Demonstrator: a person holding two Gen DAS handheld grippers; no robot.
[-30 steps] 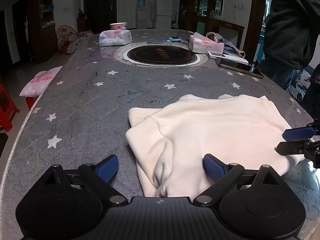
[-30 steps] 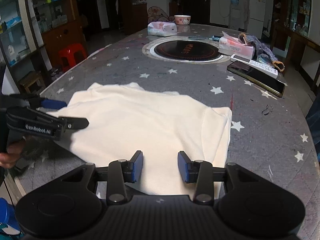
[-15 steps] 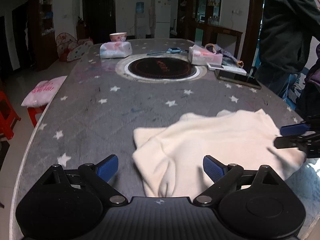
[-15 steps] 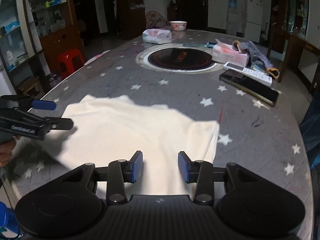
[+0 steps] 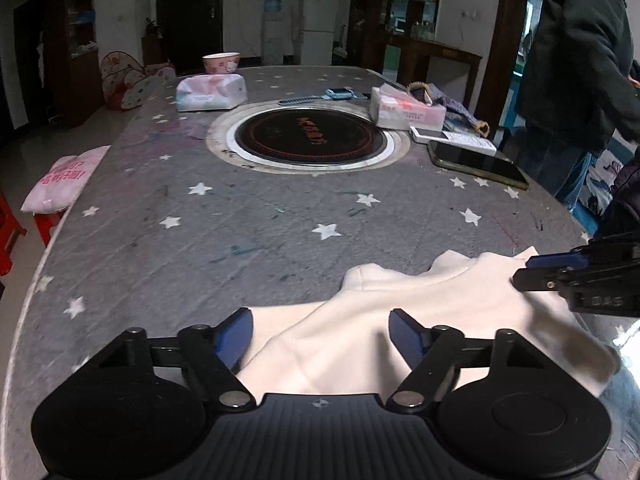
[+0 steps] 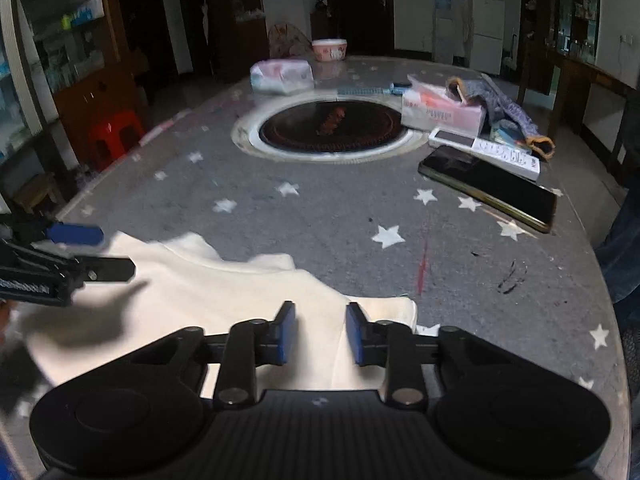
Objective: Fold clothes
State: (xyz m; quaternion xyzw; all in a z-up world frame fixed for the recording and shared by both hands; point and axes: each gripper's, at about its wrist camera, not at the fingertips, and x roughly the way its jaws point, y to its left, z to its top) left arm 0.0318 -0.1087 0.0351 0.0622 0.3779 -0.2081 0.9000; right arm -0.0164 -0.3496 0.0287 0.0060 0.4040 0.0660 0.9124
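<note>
Garment: a cream top [image 5: 420, 320] is spread flat on the near end of the worktop [image 5: 248, 224], partly folded, with its neckline turned toward the far end.
Left claw: the left claw [image 5: 320, 334] is seen over the left part of the top; its jaws are closing, the cloth lies between the blue pads [image 5: 234, 336], and no pinch is shown yet.
Right claw: the right claw [image 6: 320, 332] is seen over the right edge of the top [image 6: 224, 300]; its jaws are closing, a narrow gap is left, and cloth lies under the gap. Whether the pads press on it cannot be told.
Worktop: a grey cover with white stars is laid over it, and a round black cooktop [image 5: 310, 138] is set in the middle.
Far end: a tissue pack [image 5: 210, 92], a pink bowl [image 5: 221, 62] and a tissue box [image 5: 404, 110] are placed around the cooktop.
Right side: a dark phone [image 5: 476, 162] lies just beside a white remote [image 5: 452, 138].
Bystander: a person in a dark jacket [image 5: 580, 52] stands at the right edge of the worktop.
</note>
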